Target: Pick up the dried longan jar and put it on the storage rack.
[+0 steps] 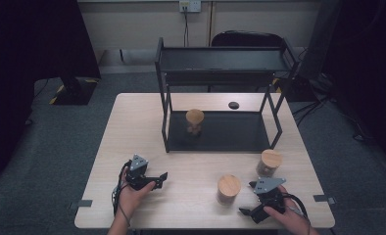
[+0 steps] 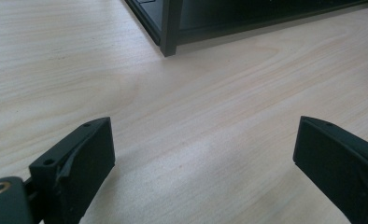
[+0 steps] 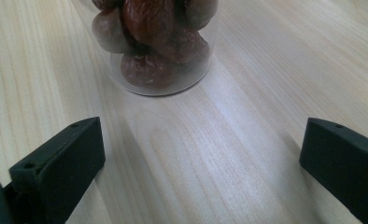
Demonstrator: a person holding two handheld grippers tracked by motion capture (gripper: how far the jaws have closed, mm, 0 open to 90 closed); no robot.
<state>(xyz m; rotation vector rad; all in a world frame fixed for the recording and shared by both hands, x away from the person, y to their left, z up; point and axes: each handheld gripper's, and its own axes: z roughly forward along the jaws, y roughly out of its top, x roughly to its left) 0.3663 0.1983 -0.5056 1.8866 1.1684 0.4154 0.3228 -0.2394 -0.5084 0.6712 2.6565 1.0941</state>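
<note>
Three clear jars with wooden lids stand here. One jar [image 1: 195, 121] sits on the lower tier of a black shelf rack [image 1: 220, 61]. A second jar [image 1: 270, 162] stands on the table to the right of the rack's front. The third jar [image 1: 229, 189] is near the front edge, just left of my right gripper [image 1: 248, 198]. In the right gripper view this jar [image 3: 159, 42] holds reddish-brown dried fruit, and my right gripper [image 3: 203, 135] stands open a short way in front of it. My left gripper [image 1: 160, 180] rests low at the front left, open [image 2: 205, 130] over bare wood.
The wooden table [image 1: 132, 127] carries a small black round object [image 1: 233, 105] behind the rack. The rack's front left leg [image 2: 170, 28] stands ahead of the left gripper. A black chair [image 1: 247, 39] is behind the table.
</note>
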